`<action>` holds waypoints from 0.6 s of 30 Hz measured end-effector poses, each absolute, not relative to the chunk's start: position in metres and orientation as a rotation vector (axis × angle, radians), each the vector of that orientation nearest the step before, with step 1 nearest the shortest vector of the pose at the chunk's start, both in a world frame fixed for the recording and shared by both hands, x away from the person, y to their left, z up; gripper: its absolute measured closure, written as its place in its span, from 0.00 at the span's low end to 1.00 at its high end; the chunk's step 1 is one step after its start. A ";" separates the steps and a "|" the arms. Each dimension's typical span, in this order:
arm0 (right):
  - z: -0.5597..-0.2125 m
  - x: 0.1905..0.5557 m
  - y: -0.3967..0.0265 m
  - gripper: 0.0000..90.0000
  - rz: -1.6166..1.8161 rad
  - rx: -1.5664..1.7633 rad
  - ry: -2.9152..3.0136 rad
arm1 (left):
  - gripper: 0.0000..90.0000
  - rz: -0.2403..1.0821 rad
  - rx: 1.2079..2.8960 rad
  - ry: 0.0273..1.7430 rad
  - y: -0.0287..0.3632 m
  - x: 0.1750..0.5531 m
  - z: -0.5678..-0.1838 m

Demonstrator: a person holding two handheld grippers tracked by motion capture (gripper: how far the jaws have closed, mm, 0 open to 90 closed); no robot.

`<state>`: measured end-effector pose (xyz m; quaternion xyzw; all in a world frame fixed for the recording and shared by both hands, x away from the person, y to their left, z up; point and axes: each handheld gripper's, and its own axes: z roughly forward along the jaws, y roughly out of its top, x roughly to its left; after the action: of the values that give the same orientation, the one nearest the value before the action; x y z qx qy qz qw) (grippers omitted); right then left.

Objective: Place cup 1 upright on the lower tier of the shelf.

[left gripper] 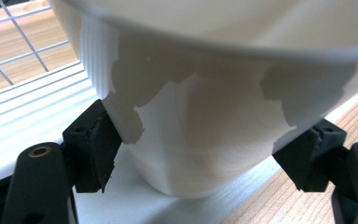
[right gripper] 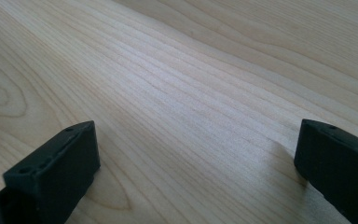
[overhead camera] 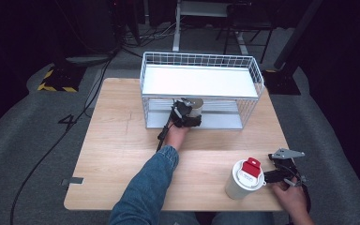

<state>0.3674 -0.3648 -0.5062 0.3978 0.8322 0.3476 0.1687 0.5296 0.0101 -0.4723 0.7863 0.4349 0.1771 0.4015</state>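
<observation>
A white ribbed cup (left gripper: 205,116) is clamped between the two black pads (left gripper: 98,144) of my left gripper (left gripper: 205,154), with its base over the white lower shelf. From above, the left gripper (overhead camera: 186,115) reaches into the front of the wire rack (overhead camera: 201,61), where the cup (overhead camera: 195,105) sits under the top shelf. A second white cup with a red lid (overhead camera: 244,179) stands near the table's front right. My right gripper (overhead camera: 271,176) rests just right of it. Its jaws stand wide apart over bare wood (right gripper: 191,93), with nothing between them.
The wire rack has a white top shelf (overhead camera: 197,80) and a lower shelf (overhead camera: 215,121), and it stands at the back of the wooden table (overhead camera: 117,154). A sleeved forearm (overhead camera: 147,187) crosses the table's front middle. Cables and stands lie on the floor beyond.
</observation>
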 end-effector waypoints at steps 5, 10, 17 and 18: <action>-0.506 0.367 -0.365 0.00 0.988 1.131 2.367 | 0.26 0.438 1.980 1.109 0.011 0.531 -0.474; -0.506 0.367 -0.365 0.00 0.988 1.131 2.367 | 0.25 0.414 1.977 1.121 0.011 0.532 -0.474; -0.506 0.367 -0.365 0.00 0.988 1.131 2.367 | 0.16 0.414 1.966 1.148 0.013 0.533 -0.472; -0.506 0.367 -0.365 0.00 0.988 1.131 2.366 | 0.15 0.416 1.967 1.151 0.013 0.533 -0.471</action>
<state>0.3674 -0.3648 -0.5062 0.3978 0.8322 0.3476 0.1687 0.5330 0.0130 -0.4713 0.7778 0.4550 0.1647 0.4010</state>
